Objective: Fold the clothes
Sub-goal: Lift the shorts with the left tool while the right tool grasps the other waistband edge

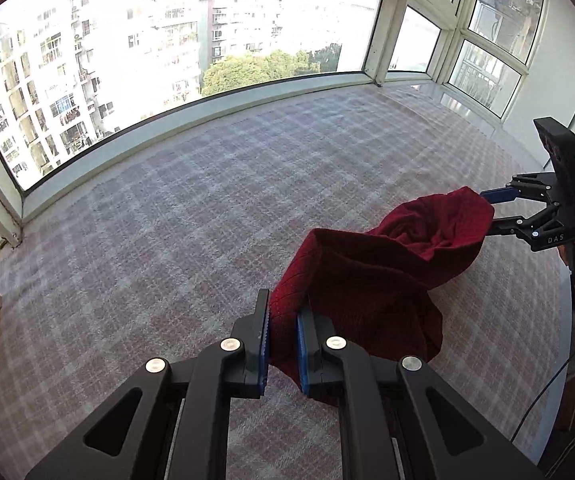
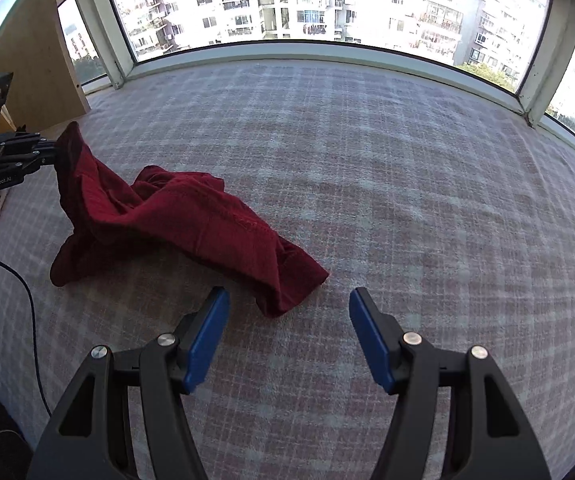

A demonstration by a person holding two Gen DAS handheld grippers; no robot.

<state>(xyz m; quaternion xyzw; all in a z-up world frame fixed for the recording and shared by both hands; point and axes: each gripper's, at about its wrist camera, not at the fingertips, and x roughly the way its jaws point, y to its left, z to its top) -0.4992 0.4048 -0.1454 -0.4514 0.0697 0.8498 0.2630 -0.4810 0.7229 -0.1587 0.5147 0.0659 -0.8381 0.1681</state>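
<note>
Left tongs (image 1: 283, 332) pinching red garment (image 2: 175, 216); right tongs (image 2: 289, 320) spread.

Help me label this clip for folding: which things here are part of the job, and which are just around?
In the job:
- red garment, crumpled
- left gripper, shut on one end of it
- right gripper, open at the other end
- plaid cloth it lies on

Just around:
- wooden panel
- black cable

The garment (image 2: 175, 216) is dark red (seemingly ribbed), the cloth (image 2: 367, 160) beneath it plaid in faded pink and grey.
</note>
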